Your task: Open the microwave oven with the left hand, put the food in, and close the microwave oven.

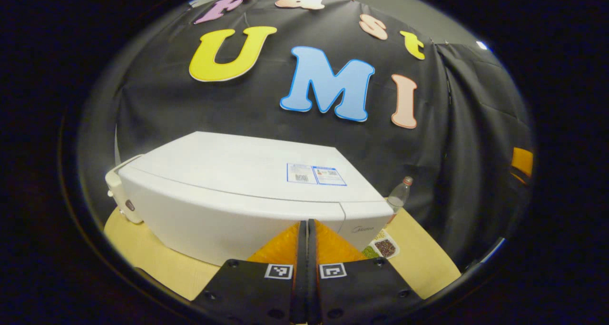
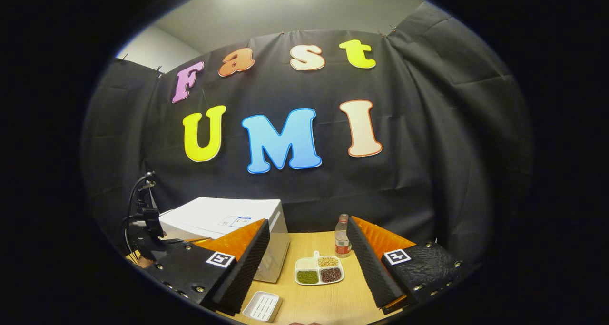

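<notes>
Hovering just above the boxy white microwave oven (image 1: 247, 196), the left gripper (image 1: 307, 230) has its fingers pressed together on nothing, and the door looks shut. Approaching like that, it could skid off the smooth front rather than catch the door edge. The right gripper (image 2: 309, 249) is spread wide, with the white three-compartment dish of beans (image 2: 319, 270) between and beyond its fingers. Its view adds a small ribbed white tray (image 2: 262, 306) nearer the camera.

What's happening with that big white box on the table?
That's a microwave oven, and its door looks closed. The left gripper hovers shut right in front of it, holding nothing. The right gripper waits open above a divided dish of beans, beside a small bottle and a white tray.
</notes>
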`<state>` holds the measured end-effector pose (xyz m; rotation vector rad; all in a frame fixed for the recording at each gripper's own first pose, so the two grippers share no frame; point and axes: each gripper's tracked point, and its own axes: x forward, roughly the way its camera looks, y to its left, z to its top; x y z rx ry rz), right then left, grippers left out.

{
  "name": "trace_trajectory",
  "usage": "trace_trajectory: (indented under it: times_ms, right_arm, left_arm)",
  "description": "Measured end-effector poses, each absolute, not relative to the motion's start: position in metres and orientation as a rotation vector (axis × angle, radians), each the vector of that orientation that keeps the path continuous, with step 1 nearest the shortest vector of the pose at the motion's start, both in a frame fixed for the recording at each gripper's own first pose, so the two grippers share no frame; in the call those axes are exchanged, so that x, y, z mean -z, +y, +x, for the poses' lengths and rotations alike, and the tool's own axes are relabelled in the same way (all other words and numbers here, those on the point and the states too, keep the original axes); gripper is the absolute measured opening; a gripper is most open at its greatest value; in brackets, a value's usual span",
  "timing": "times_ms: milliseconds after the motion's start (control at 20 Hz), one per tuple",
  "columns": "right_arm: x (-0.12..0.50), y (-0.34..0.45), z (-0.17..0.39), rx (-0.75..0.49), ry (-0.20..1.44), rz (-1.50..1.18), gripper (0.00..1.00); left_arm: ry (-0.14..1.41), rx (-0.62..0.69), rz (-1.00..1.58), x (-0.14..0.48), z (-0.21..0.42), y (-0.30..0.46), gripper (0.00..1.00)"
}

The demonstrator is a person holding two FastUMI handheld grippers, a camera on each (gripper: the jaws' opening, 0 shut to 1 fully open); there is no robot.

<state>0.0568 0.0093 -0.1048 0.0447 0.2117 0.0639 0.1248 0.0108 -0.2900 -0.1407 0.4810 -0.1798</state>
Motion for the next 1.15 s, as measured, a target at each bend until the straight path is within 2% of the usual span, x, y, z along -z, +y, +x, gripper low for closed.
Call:
trace_trajectory:
  times_ms: [300, 350, 500, 1150]
  right_arm:
    - [0.055, 0.054, 0.048, -0.049, 0.144, 0.05, 0.98]
    - [0.048, 0.062, 0.045, -0.05, 0.136, 0.044, 0.98]
    - [0.028, 0.081, 0.037, -0.04, 0.118, 0.025, 0.98]
    - [0.007, 0.14, -0.006, -0.023, 0.067, 0.005, 0.98]
  left_arm:
    - [0.237, 0.157, -0.028, 0.132, 0.093, 0.067, 0.07]
    - [0.19, 0.153, -0.03, 0.102, 0.084, 0.077, 0.17]
    - [0.083, 0.121, -0.018, 0.035, 0.055, 0.106, 0.96]
    - [0.086, 0.142, -0.004, 0.019, -0.004, 0.151, 0.96]
